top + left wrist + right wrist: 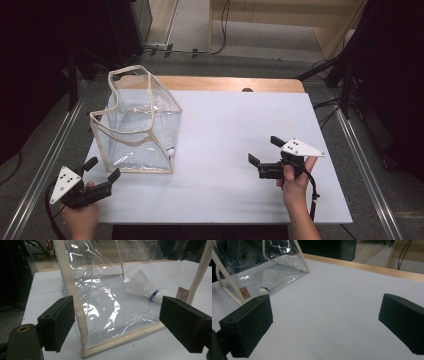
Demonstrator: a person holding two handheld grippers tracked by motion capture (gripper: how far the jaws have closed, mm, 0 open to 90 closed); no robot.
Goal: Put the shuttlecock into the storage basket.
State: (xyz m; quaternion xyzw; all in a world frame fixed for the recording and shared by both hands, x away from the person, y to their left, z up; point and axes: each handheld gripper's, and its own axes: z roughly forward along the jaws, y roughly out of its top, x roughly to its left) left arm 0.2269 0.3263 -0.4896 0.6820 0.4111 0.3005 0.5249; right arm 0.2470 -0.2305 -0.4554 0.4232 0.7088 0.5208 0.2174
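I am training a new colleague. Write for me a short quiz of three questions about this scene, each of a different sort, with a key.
1. True or false: the shuttlecock lies inside the clear bag.
2. Which gripper is nearer the bag? A. left gripper B. right gripper
3. Fill in: both grippers have their fingers ____.

Key: 1 true. 2 A. 3 open, holding nothing.
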